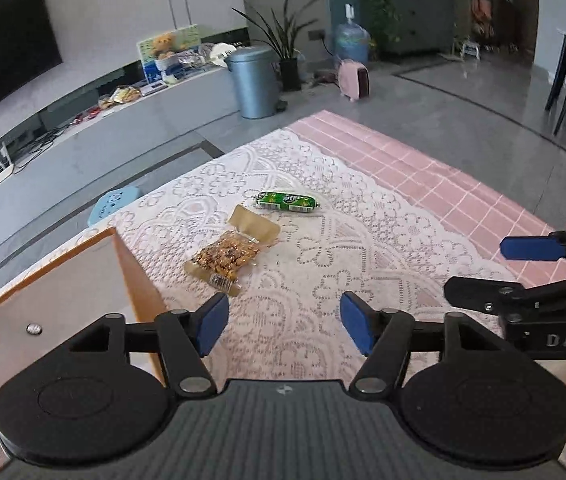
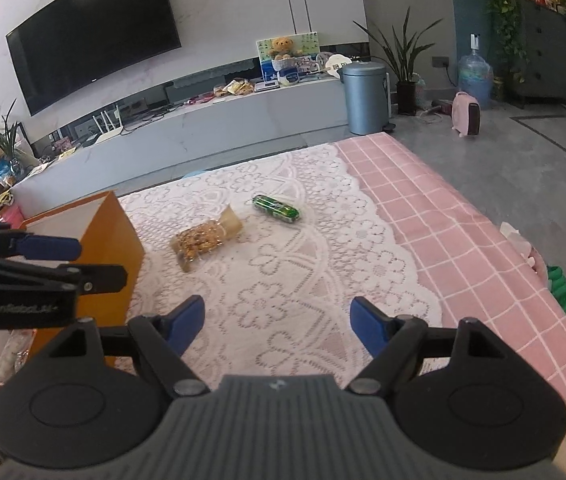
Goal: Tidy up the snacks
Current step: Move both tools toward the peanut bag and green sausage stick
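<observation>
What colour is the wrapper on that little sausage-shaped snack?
Green with white lettering; the sausage snack shows best in the left wrist view.

Your left tool (image 1: 284, 322) and right tool (image 2: 277, 324) have black arms with blue pads (image 1: 214, 328). White floral lace (image 2: 283, 272) covers a pink cloth with a white grid (image 2: 463, 220). You see a green sausage wrapper (image 1: 286, 200), a clear packet of golden-brown nuts (image 1: 229, 256) and an orange-sided box (image 2: 117, 236), grey inside.

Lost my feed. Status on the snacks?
Both tongs, left and right, open, empty. Nut packet and green sausage lie apart on the lace cloth. Nothing blocking.
</observation>
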Available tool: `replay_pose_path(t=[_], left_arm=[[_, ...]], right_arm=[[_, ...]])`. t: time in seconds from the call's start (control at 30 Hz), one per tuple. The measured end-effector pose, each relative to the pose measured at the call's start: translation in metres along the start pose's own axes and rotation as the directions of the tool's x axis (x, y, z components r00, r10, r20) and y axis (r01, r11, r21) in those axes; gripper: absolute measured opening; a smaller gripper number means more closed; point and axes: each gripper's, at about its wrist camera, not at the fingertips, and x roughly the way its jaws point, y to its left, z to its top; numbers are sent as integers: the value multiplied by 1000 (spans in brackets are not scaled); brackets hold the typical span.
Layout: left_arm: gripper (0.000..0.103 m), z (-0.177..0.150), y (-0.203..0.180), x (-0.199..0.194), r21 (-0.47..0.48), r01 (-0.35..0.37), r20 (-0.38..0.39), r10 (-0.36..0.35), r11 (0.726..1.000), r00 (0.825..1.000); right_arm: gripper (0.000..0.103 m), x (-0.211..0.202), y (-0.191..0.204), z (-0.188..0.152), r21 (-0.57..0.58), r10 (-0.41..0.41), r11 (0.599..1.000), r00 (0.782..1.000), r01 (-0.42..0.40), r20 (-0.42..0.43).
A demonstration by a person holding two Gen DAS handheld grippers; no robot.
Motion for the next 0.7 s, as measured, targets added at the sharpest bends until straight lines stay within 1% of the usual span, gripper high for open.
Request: replay_pose_path(t=[0.07,0.17,0.3,0.33,0.4,0.43,0.53,0.63,0.7], left_arm=[[85,4,0,13,34,-8,-27,9,999,1000],[88,9,2,33,73,-12,-72,18,997,997],[88,15,5,57,118,-6,-131,22,993,991],[88,16,6,62,133,-9,-141,28,991,990],[88,19,8,73,157,-14,-156,39,987,987],[88,20,9,78,164,-13,-161,40,986,986],[89,24,14,93,182,6,-184,28,983,983],[89,28,17,111,203,45,-232,3,978,973],[89,29,18,120,230,57,-248,2,972,969]], right_arm=[[78,8,-3,3,2,1,1000,1000,-1,-7],[78,21,-9,10,1,0,1000,1000,0,-13],[79,42,-17,21,3,-2,1000,1000,2,-27],[80,48,-19,23,4,-1,1000,999,1,-32],[88,60,-23,29,6,0,1000,999,0,-45],[88,66,-25,32,7,3,1000,999,-3,-47],[88,88,-27,43,7,12,1000,998,-11,-65],[88,110,-27,51,-8,18,1000,997,-18,-76],[88,125,-26,55,-14,25,1000,996,-26,-84]])
